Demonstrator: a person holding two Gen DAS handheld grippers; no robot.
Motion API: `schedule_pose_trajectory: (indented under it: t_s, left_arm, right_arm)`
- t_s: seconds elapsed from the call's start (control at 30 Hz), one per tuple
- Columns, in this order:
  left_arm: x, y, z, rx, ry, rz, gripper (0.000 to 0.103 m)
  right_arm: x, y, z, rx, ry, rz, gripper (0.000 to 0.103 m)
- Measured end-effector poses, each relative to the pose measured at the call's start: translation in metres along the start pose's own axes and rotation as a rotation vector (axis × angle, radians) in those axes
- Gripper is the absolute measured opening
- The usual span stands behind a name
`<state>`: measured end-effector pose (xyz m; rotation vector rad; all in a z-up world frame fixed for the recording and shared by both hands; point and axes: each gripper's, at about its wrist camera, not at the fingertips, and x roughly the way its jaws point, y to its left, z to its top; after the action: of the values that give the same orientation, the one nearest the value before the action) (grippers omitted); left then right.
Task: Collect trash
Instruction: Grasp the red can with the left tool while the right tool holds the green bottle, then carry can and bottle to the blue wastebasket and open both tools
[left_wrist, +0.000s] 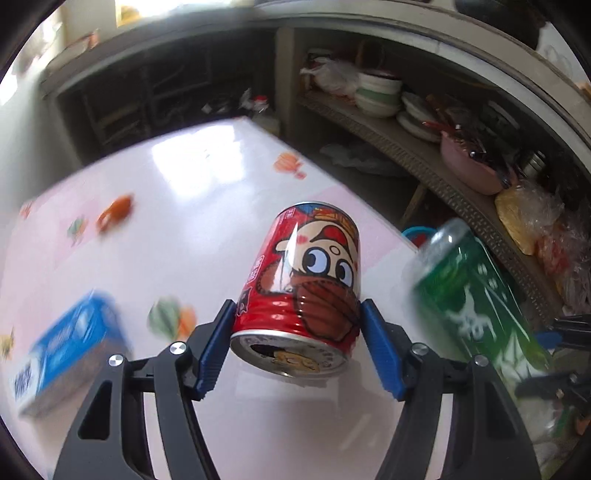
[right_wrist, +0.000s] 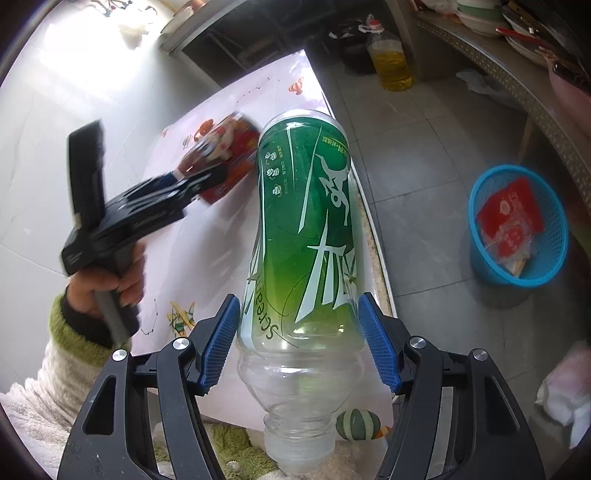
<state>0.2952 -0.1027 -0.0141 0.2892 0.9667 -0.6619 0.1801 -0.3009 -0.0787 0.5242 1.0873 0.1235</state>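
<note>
Both pairs of jaws are gripping trash: the left gripper (left_wrist: 297, 347) is clamping its blue pads against the sides of a red cartoon-printed drink can (left_wrist: 301, 291), opened end toward the camera, and the right gripper (right_wrist: 298, 341) is pinching an empty green-labelled plastic bottle (right_wrist: 303, 236) near its shoulder, capless neck pointing back at the camera. Both items are hanging clear above the pink, fruit-patterned desk (left_wrist: 207, 192) rather than resting on it. In the right wrist view the person's left hand (right_wrist: 110, 280), in a fuzzy cream and green sleeve, is carrying the can over the desk beside the bottle. A blue mesh wastebasket (right_wrist: 517, 225) is standing on the grey tiled floor beyond the desk edge and is already holding a red wrapper (right_wrist: 511, 216) and some clear packaging, so collection looks partly done. Neither held item is over the basket yet; both drops are remaining. A blurred blue carton (left_wrist: 74, 347) is lying on the desk at the left, possibly another piece to gather.
</note>
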Motion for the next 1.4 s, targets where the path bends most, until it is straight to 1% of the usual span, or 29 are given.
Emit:
schedule_pose_trajectory:
  t_s: [0.03, 0.1, 0.17, 0.23, 0.3, 0.33, 0.4, 0.53, 0.63, 0.73, 0.83, 0.87, 1.03, 1.1, 1.2, 1.4]
  left_arm:
    - [-0.012, 0.006, -0.008, -0.043, 0.012, -0.011, 0.066]
    - [-0.037, 0.013, -0.021, -0.089, 0.006, -0.023, 0.066]
    - [-0.057, 0.013, -0.034, -0.072, 0.022, 0.009, 0.066]
    - [-0.076, 0.008, -0.046, -0.014, 0.028, 0.048, 0.065]
    - [-0.087, 0.004, -0.055, 0.031, 0.025, 0.072, 0.065]
    - [-0.091, 0.005, -0.060, 0.036, 0.023, 0.089, 0.065]
    - [-0.096, 0.008, -0.070, 0.029, 0.011, 0.098, 0.065]
    - [-0.107, 0.006, -0.088, -0.038, -0.062, 0.088, 0.064]
    - [-0.110, 0.000, -0.097, -0.057, -0.109, 0.102, 0.064]
    - [-0.105, -0.006, -0.103, -0.063, -0.115, 0.127, 0.064]
    - [-0.098, -0.010, -0.109, -0.086, -0.107, 0.107, 0.064]
    - [-0.096, -0.010, -0.110, -0.093, -0.108, 0.112, 0.064]
    - [-0.093, -0.018, -0.114, -0.094, -0.149, 0.148, 0.064]
    - [-0.093, -0.019, -0.115, -0.106, -0.158, 0.130, 0.065]
    - [-0.092, -0.015, -0.117, -0.144, -0.164, 0.114, 0.069]
    - [-0.088, -0.015, -0.121, -0.156, -0.178, 0.118, 0.069]
  right_arm:
    - [0.000, 0.000, 0.000, 0.001, -0.001, 0.002, 0.062]
    - [0.000, 0.000, 0.000, -0.003, 0.000, 0.002, 0.062]
    - [0.000, 0.002, 0.000, -0.011, 0.002, -0.002, 0.062]
    - [0.000, 0.003, 0.000, -0.019, 0.001, -0.006, 0.062]
    - [0.001, 0.004, 0.000, -0.023, -0.002, -0.007, 0.062]
    - [0.001, 0.004, 0.000, -0.023, -0.004, -0.007, 0.062]
    - [0.001, 0.004, -0.001, -0.019, -0.008, -0.006, 0.062]
    - [0.002, 0.006, -0.003, -0.022, -0.008, -0.017, 0.062]
    - [0.002, 0.008, -0.002, -0.029, -0.002, -0.026, 0.062]
    - [0.003, 0.009, 0.000, -0.031, 0.002, -0.029, 0.062]
    - [0.003, 0.009, 0.001, -0.028, 0.007, -0.031, 0.063]
    - [0.004, 0.009, 0.002, -0.024, 0.011, -0.029, 0.063]
    - [0.011, 0.011, 0.002, -0.028, 0.046, -0.046, 0.067]
    - [0.012, 0.014, 0.002, -0.048, 0.056, -0.065, 0.070]
    - [0.012, 0.018, 0.004, -0.062, 0.056, -0.075, 0.072]
    - [0.014, 0.018, 0.010, -0.062, 0.048, -0.078, 0.072]
